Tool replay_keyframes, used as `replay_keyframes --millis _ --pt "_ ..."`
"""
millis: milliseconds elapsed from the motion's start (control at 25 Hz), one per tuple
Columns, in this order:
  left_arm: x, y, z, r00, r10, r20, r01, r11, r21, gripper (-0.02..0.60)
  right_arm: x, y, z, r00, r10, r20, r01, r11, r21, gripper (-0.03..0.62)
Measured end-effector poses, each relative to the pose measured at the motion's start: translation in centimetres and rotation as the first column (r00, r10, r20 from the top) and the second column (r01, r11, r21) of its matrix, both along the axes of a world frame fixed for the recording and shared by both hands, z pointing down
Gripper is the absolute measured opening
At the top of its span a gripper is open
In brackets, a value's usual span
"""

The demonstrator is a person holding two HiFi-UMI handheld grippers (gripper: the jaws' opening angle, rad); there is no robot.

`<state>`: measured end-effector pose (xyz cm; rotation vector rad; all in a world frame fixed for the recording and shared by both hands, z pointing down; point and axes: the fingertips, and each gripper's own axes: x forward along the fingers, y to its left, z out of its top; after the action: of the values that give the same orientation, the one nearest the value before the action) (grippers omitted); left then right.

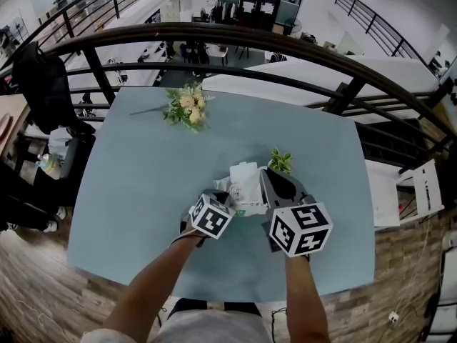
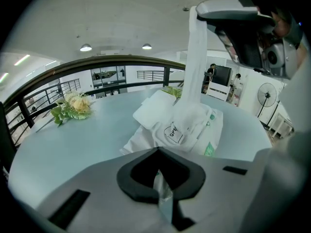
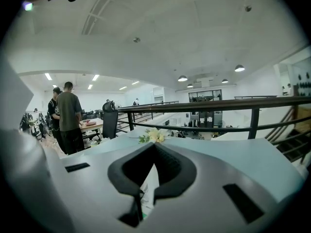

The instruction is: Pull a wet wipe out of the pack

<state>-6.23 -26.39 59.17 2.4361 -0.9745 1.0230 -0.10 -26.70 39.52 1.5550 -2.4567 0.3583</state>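
A white wet wipe pack (image 1: 244, 189) lies on the pale blue table (image 1: 143, 177), near its front middle. In the left gripper view the pack (image 2: 194, 130) sits just past my left gripper (image 2: 158, 152), which is shut on a crinkled edge of the pack's film. A white wipe (image 2: 195, 57) stretches straight up from the pack's opening to my right gripper (image 2: 206, 12), which is shut on its top end. In the right gripper view the wipe (image 3: 148, 183) shows between the closed jaws of the right gripper (image 3: 154, 145). From the head, both marker cubes cover the jaws.
A bunch of pale flowers (image 1: 187, 109) lies at the table's far side, and a small green sprig (image 1: 280, 161) sits right behind the pack. A dark curved railing (image 1: 285, 48) rings the table's far edge. Two people (image 3: 68, 115) stand at a desk far off.
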Motion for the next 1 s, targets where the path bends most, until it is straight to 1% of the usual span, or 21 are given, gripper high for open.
replay_keyframes --millis 640,1000 --pt "1.0 0.3 -0.1 0.999 0.026 0.018 -0.026 1.0 0.0 -0.006 1.6 0.4 -2.5 0.998 0.056 0.004 -0.056 0.997 0.054 0.002" --pt "1.5 0.3 -0.1 0.999 0.042 0.034 -0.043 0.999 0.02 -0.006 2.0 0.5 -3.6 0.998 0.065 0.004 -0.065 0.994 0.084 0.003"
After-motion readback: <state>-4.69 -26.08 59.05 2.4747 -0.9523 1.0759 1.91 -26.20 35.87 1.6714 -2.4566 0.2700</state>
